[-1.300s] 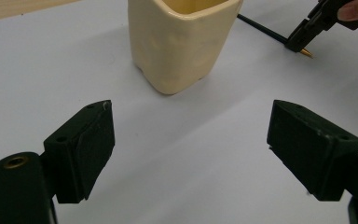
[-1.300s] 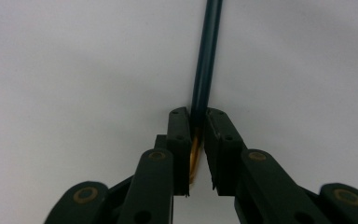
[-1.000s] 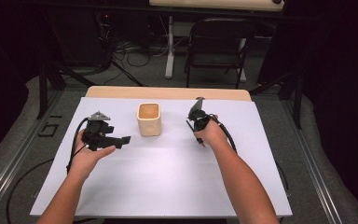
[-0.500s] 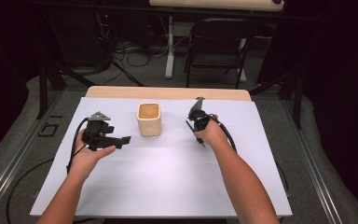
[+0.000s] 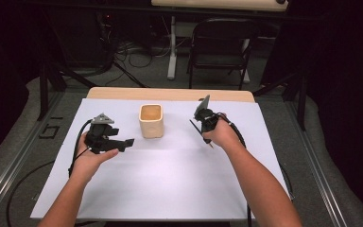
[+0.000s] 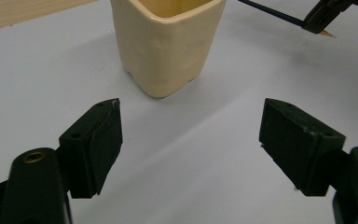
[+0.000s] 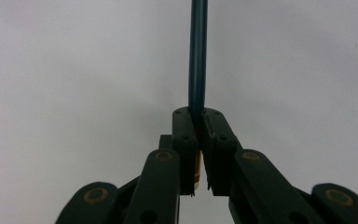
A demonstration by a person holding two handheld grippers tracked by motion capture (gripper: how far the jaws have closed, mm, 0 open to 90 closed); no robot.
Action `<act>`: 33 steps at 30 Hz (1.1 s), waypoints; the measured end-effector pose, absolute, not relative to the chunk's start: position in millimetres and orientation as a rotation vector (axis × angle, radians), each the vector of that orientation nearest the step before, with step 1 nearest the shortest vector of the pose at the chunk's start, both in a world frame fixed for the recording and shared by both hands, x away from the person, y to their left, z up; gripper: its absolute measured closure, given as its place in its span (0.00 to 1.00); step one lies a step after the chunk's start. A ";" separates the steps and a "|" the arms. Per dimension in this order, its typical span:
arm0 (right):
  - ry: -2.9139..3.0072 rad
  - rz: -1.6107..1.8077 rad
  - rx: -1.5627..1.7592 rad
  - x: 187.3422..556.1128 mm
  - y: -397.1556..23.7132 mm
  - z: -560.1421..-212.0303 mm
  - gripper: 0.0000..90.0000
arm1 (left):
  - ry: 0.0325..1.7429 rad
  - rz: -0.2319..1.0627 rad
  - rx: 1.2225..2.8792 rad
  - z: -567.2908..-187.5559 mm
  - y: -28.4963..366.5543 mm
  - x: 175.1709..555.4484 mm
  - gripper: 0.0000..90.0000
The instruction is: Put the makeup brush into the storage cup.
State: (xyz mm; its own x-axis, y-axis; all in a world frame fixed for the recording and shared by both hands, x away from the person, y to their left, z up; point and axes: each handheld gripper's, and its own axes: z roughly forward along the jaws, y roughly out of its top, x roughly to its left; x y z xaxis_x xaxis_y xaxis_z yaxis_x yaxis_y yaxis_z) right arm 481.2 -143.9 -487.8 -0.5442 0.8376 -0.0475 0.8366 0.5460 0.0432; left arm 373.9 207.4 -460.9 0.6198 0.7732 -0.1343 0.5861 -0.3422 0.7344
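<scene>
A cream square cup [image 5: 151, 120] stands at the back middle of the white table cover [image 5: 170, 184]. My left gripper [image 5: 126, 142] lies level to its left and points at the cup [image 6: 168, 46]. Its jaws [image 6: 191, 135] are open with nothing between them, and they have just been closing a little. To the right of the cup, my right gripper [image 5: 204, 132] is shut on a dark blue pencil [image 5: 194, 125], held just above the table. The pencil [image 7: 198, 56] runs straight out from the closed pads [image 7: 199, 116]. The left gripper view has the pencil [image 6: 270, 11] slanting, wooden tip beside that gripper [image 6: 324, 14].
A strip of wooden table edge [image 5: 170, 93] runs behind the white cover. Beyond it stand a folding chair [image 5: 222, 42] and cables on the floor. Each gripper's cable trails off the side of the table.
My right hand has risen a little with the pencil in its grip. The left hand and the cup have stayed where they were.
</scene>
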 end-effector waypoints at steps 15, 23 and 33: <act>2.812 0.060 1.221 445.4 -141.8 -470.0 0.93 | 1.014 0.331 2.092 -461.3 198.9 369.4 0.29; 2.864 0.082 1.062 422.2 -121.8 -462.9 0.93 | 1.012 0.331 2.103 -462.0 197.8 368.4 0.29; 2.923 0.136 0.868 395.5 -94.2 -461.3 0.94 | 0.975 0.343 2.122 -461.7 193.2 364.3 0.34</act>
